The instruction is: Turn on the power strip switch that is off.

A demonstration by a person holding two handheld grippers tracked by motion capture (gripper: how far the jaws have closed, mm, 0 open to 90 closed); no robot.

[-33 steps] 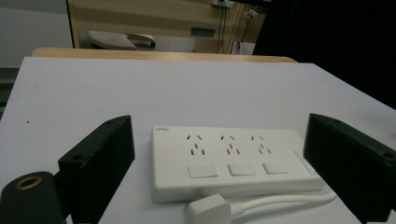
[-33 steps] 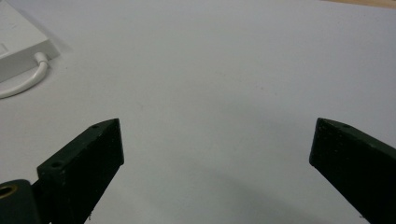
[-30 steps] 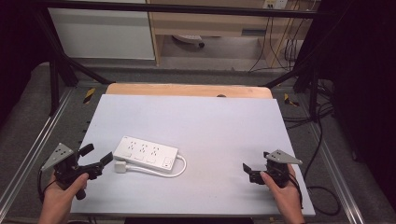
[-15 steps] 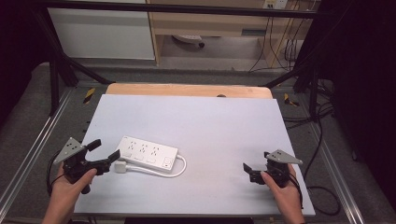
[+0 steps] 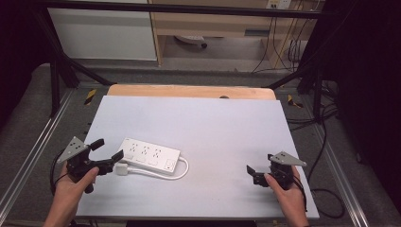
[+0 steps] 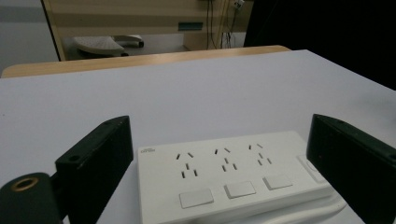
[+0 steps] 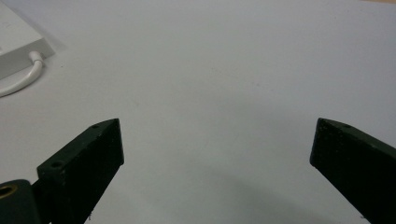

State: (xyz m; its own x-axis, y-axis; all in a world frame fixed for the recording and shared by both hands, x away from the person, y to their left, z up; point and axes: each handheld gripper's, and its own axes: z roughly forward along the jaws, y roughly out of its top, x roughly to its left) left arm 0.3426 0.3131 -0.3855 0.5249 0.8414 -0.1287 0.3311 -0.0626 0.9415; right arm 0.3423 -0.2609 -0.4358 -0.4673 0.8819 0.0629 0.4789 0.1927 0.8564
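A white power strip (image 5: 149, 156) lies flat on the white table (image 5: 213, 123), left of centre. Its white cord (image 5: 182, 171) loops from the right end back along the front to a plug (image 5: 122, 169). My left gripper (image 5: 108, 149) is open just left of the strip, one jaw by the plug. In the left gripper view the strip (image 6: 233, 172) lies between and just beyond the wide-open left gripper (image 6: 219, 128), sockets and switches facing up. My right gripper (image 5: 253, 174) is open at the table's right front. In the right gripper view, nothing is between the right gripper (image 7: 217, 140) jaws.
In the right gripper view the strip's end (image 7: 18, 46) and its cord (image 7: 21, 79) sit far off at the upper left. A wooden edge (image 5: 189, 91) borders the table's far side. Metal rails (image 5: 38, 142) run along both sides, and cables (image 5: 326, 142) hang at the right.
My left gripper has moved right and forward, up to the left end of the power strip. The right gripper and the strip have stayed in place.
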